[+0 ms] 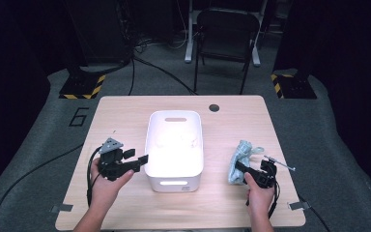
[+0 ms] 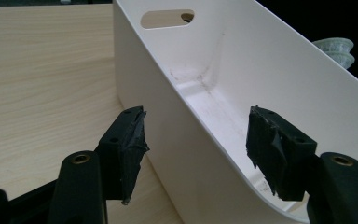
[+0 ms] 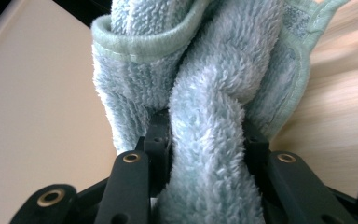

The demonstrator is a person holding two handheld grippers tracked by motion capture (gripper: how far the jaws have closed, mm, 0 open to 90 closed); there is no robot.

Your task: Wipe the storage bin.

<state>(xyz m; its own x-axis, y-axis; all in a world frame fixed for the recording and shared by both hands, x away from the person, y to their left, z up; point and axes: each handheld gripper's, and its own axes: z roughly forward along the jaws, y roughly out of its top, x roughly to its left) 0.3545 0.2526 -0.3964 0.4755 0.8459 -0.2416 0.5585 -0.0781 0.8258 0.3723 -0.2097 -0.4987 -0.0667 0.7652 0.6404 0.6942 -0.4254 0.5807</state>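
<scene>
The white bin (image 1: 175,150) sits mid-table. Right of it, the right gripper (image 1: 241,168) is clamped onto a fluffy light-blue towel (image 1: 240,158); up close the towel (image 3: 205,107) is bunched between the jaws, squeezed on both sides, and sits well apart from the bin. On the bin's left side, the left gripper (image 1: 139,161) is wide open, jaws straddling the bin (image 2: 279,70) wall near a corner, not pinching it.

Wooden table (image 1: 125,111), white bin (image 1: 175,181), towel (image 1: 239,154)
</scene>
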